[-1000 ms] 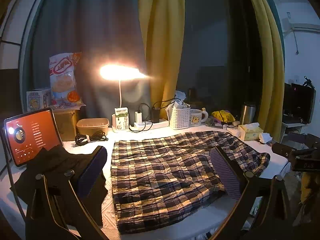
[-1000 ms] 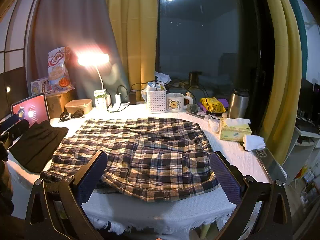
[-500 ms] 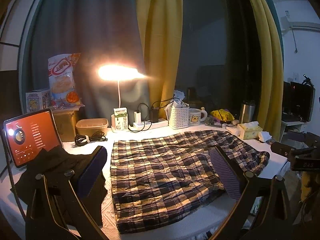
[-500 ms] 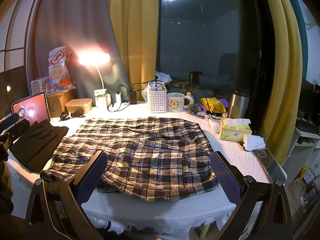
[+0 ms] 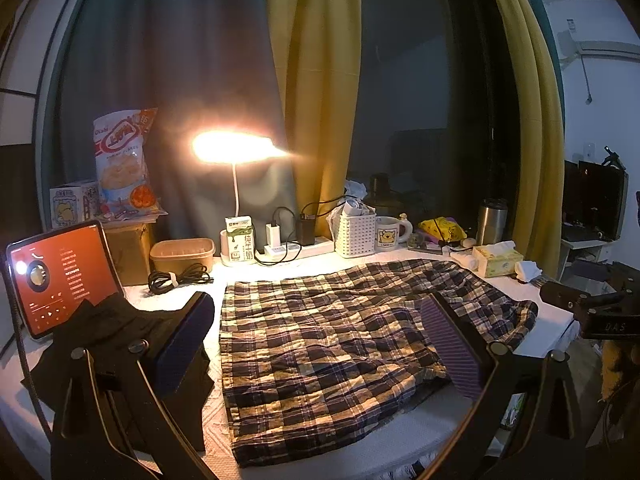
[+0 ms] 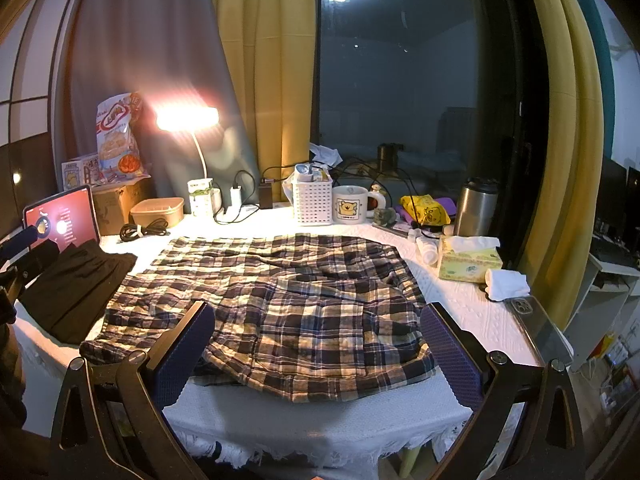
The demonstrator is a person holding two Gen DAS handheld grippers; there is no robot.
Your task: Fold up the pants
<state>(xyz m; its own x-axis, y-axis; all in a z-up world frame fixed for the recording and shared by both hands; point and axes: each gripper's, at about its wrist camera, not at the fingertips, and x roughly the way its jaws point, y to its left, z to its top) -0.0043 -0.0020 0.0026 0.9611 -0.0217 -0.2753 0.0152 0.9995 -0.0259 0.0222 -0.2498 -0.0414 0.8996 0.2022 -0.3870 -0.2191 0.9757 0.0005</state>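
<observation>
Two tools, the left tool [image 5: 316, 348] and right tool [image 6: 318, 354], hover wide open and empty before the plaid pants [image 6: 280, 300], spread crosswise on the counter [image 6: 320, 412], near edge closest.

Left view from table's left end, right from front, both sharing plaid pants [image 5: 332, 344]

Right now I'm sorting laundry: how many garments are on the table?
2: the plaid pants spread across the table's middle, and a black garment at its left end before the tablet. Others may be hidden.
</observation>
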